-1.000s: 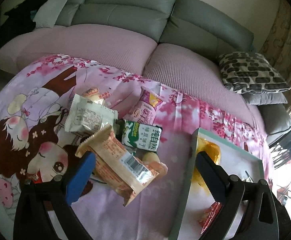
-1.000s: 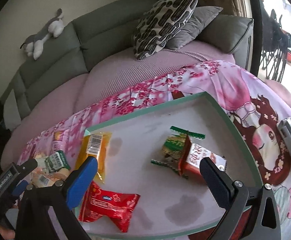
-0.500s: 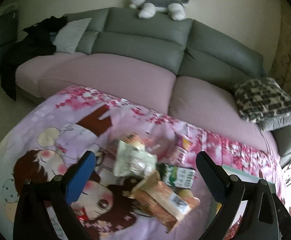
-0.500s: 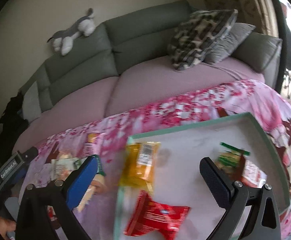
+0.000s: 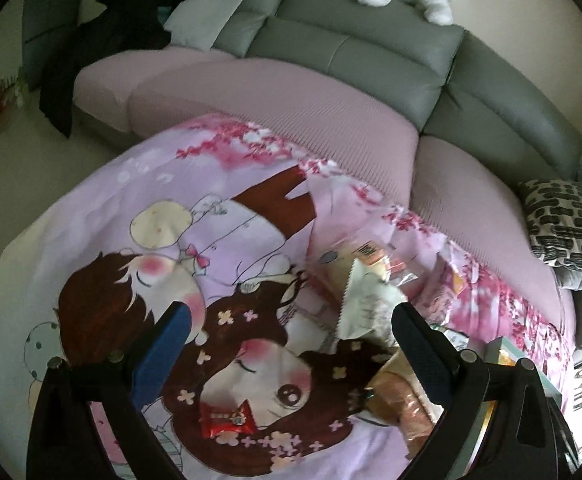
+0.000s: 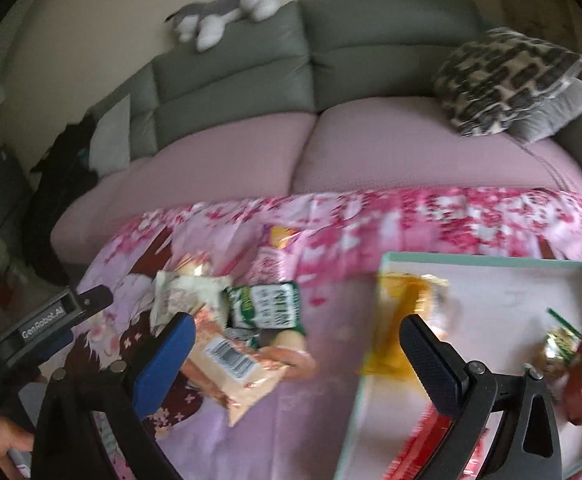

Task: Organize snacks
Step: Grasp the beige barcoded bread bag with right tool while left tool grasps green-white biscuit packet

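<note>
On cartoon blanket (image 5: 231, 240), blurred snack pile (image 6: 231, 320), tray (image 6: 491, 262) cropped

glossy crinkled plastic snack packets (image 6: 227, 356) lie on smooth printed cloth (image 5: 219, 240); the sofa seat (image 6: 371, 148) looks ribbed, matt fabric.

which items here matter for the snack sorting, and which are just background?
Job:
- tray
- yellow packet in tray
- green-white packet
- orange barcode packet
- white packet
- small red packet

Background:
- plush toy
- patterned cushion
- sofa

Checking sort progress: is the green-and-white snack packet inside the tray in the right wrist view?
No, the green-and-white snack packet lies on the pink printed cloth, left of the tray.
</note>
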Tool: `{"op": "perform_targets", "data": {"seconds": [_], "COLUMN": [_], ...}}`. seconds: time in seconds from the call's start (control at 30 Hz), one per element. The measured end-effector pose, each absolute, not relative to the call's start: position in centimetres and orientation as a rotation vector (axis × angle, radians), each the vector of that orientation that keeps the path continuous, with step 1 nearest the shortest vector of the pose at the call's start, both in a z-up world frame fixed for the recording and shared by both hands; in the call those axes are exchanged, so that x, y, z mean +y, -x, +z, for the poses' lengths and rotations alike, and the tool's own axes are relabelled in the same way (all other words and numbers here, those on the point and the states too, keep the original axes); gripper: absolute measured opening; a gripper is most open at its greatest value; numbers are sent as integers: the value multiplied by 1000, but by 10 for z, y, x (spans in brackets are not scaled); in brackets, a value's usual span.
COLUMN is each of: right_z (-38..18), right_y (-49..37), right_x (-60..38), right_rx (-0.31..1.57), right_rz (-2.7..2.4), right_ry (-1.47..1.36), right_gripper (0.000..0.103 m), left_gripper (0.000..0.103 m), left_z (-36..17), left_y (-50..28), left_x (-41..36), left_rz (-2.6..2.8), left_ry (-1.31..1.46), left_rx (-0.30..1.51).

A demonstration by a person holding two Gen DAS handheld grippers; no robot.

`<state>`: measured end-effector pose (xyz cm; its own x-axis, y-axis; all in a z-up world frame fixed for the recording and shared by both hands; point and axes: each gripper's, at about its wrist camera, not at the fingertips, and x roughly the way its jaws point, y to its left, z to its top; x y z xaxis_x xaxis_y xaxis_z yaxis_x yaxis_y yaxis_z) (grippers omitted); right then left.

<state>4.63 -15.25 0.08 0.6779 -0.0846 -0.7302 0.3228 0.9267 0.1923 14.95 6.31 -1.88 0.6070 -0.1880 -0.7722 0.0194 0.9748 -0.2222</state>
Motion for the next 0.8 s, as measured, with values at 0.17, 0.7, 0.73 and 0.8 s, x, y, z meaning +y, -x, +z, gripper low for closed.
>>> {"op": "perform_targets", "data": {"seconds": [0.17, 0.7, 0.73, 0.8], "right_z": [-19, -56, -56, -55], "right_y": [-66, -93, -93, -92], "right_x": [-130, -91, -90, -89], "right_rx": [877, 980, 979, 974], "right_rz": [-176, -70, -73, -70], "right_ry": [-258, -90, -80, -74], "right_gripper": [103, 97, 92, 84], "left_gripper": [100, 100, 100, 100], "left_z": [-45, -89, -90, -88], "left_y": [-158, -169, -170, -168], "left_x": [55, 68, 71, 72], "left_rz": [-128, -54, -56, -55], "left_ry": [159, 236, 265, 279], "left_rx": [1030, 1198, 1208, 1207]}}
